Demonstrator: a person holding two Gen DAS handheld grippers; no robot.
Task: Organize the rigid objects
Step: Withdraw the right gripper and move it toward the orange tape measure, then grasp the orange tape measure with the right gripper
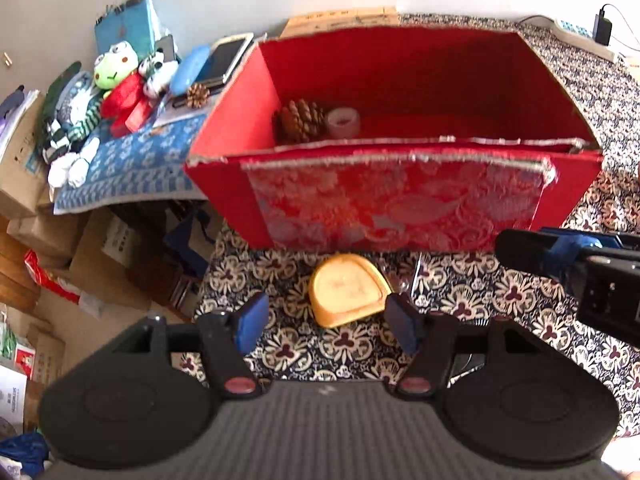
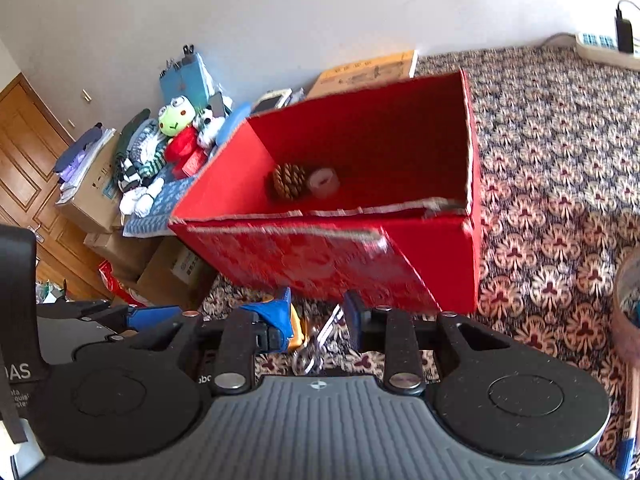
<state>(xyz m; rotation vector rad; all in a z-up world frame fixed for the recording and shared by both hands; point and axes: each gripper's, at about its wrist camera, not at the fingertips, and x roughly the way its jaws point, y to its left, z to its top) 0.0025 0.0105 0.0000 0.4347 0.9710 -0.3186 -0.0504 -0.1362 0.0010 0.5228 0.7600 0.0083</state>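
- Red box [image 1: 400, 200]: one, open-topped, standing on the patterned desk [image 1: 520, 292]. It serves as the landmark here.
- Left tongs [image 1: 326, 322]: one pair, just in front of the box's near wall, jaws spread wide and empty, blue pads either side of the yellow thing.
- Right tongs [image 2: 316, 318]: one pair, also in front of the box's near wall and to the right of the left tongs; jaws apart at a middling gap, holding nothing that I can make out.
- Yellow container [image 1: 348, 290]: one, rounded and flat-topped, lying on the desk just in front of the box's near wall. It sits straight ahead of the left tongs, between their pads but a little beyond the tips, not touching them. It has no marked long axis. The left tongs are the nearer pair, so I judge the grasp falls to them: a short push forward, then a close.
- Pine cone [image 1: 302, 120]: one inside the box, in its far-left corner; a second, smaller pine cone [image 1: 197, 95] lies outside, left of the box.
- Tape roll [image 1: 343, 122]: one, inside the box, touching or just beside the cone's right.
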